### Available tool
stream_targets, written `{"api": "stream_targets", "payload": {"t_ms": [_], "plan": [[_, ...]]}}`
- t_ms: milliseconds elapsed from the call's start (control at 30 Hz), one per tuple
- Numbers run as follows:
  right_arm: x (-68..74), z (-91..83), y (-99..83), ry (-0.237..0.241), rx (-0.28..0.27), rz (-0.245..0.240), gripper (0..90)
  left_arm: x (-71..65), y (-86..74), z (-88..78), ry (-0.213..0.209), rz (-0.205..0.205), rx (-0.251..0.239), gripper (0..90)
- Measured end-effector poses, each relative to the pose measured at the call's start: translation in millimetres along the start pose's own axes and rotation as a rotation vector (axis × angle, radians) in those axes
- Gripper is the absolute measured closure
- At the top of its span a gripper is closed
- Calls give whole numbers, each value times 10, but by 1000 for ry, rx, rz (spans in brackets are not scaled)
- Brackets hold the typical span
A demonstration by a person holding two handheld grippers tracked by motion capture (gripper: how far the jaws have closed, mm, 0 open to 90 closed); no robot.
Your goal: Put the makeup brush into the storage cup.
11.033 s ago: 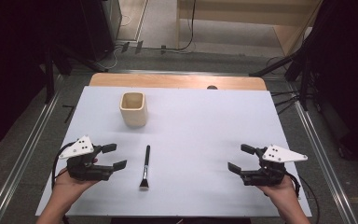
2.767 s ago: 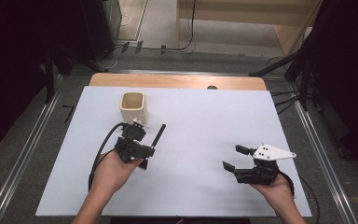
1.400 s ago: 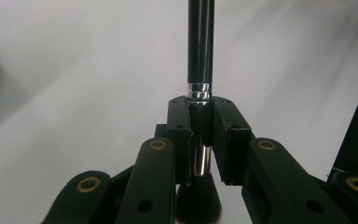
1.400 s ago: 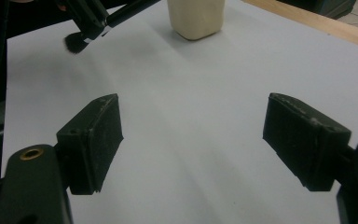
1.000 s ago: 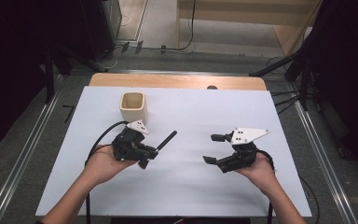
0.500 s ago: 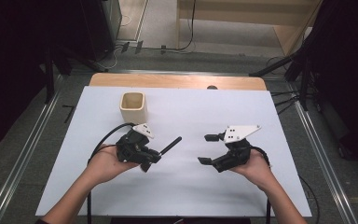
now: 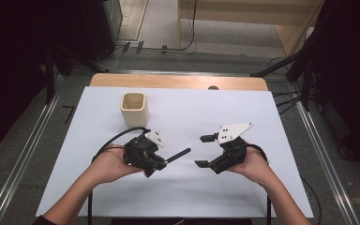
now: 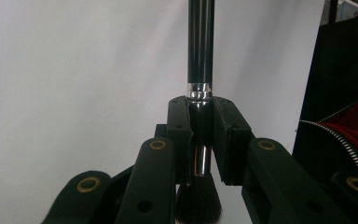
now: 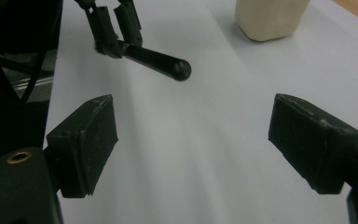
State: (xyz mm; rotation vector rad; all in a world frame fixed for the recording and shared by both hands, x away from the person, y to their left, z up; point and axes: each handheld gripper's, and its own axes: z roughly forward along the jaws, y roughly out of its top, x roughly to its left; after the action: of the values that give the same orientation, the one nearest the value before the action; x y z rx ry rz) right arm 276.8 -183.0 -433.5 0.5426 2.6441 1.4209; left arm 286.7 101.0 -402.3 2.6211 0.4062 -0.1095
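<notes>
The left gripper is clamping a slim black makeup brush at its silver ferrule, dark bristles trailing behind; the right gripper is gaping wide, holding nothing.

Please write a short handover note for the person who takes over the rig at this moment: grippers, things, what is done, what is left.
Left gripper: shut on the brush near its metal collar, lifted off the table, handle pointing toward the right gripper.
Right gripper: open, empty, jaws facing the handle end, apart from it.
Cup: upright, empty, beyond the left gripper.
Done: brush picked up.
Left: probably pass the brush to the right gripper, or put it into the cup.
</notes>
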Motion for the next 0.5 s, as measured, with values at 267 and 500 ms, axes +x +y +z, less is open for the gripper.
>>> {"api": "stream_targets", "payload": {"t_ms": [267,500], "plan": [[22,51,42,35,14,-38,175,3,84,66,-16,44,65,788],[73,150,49,65,60,-78,218,8,146,106,-46,86,111,788]]}}
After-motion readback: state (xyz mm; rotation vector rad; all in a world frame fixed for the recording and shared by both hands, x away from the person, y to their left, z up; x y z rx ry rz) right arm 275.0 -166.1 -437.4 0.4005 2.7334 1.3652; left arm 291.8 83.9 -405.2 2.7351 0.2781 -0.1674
